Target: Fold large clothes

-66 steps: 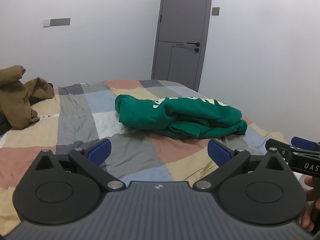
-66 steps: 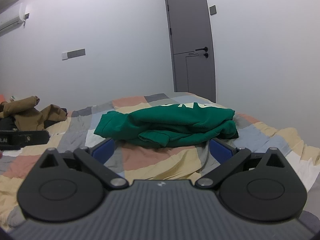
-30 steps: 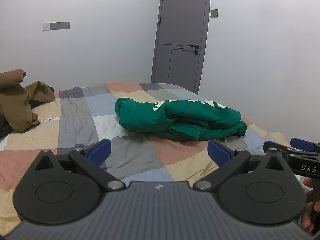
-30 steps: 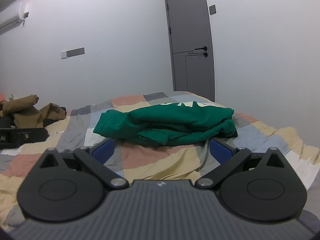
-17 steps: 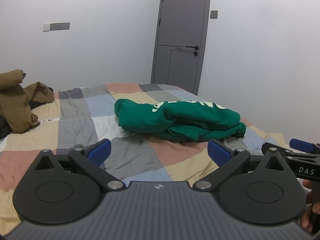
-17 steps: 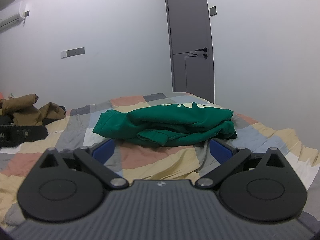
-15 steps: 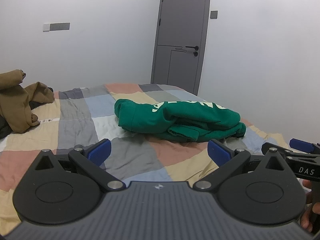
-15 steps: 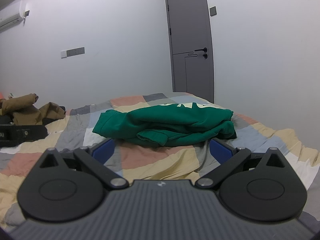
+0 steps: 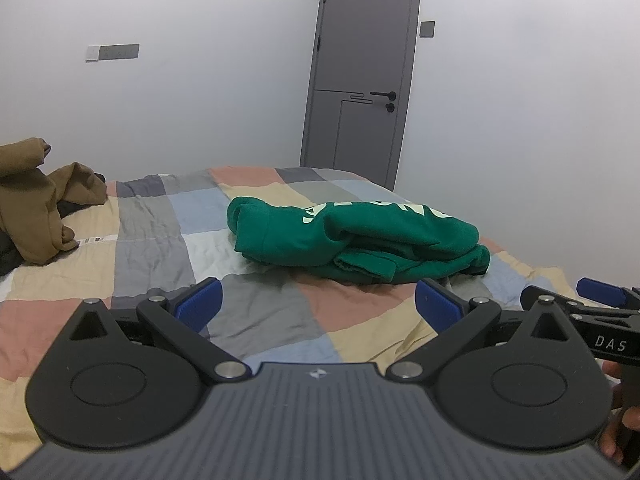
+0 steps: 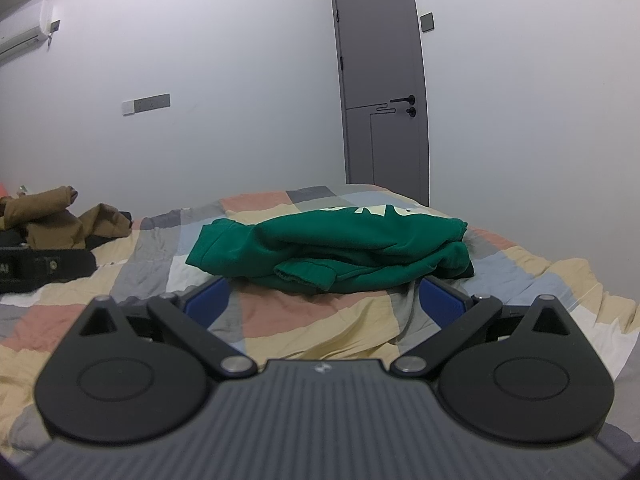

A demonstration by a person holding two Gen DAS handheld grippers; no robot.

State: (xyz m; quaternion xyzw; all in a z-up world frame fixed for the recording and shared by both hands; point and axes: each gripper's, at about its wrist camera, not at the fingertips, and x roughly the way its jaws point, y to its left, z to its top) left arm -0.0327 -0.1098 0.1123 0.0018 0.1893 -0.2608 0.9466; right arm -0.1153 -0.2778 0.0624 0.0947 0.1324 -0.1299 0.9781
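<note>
Jaws wide apart on both: left gripper (image 9: 316, 304) and right gripper (image 10: 324, 300) each hold nothing, blue pads spread, hovering low over the near part of the bed (image 9: 260, 316). Green sweatshirt (image 9: 356, 240) lies folded in a thick bundle on the bed's middle-right, pale lettering on its top face, a cuffed sleeve end poking out along the near edge; from the right wrist view it (image 10: 332, 254) sits straight ahead, just beyond the pads, not touched by either gripper. Bed has a patchwork cover of grey, tan, pink and blue squares, wrinkled near the grippers. Brown garment (image 9: 36, 200) is heaped at the far left of the bed, well apart from the sweatshirt. Grey door (image 9: 360, 76) stands shut in the white wall behind.
</note>
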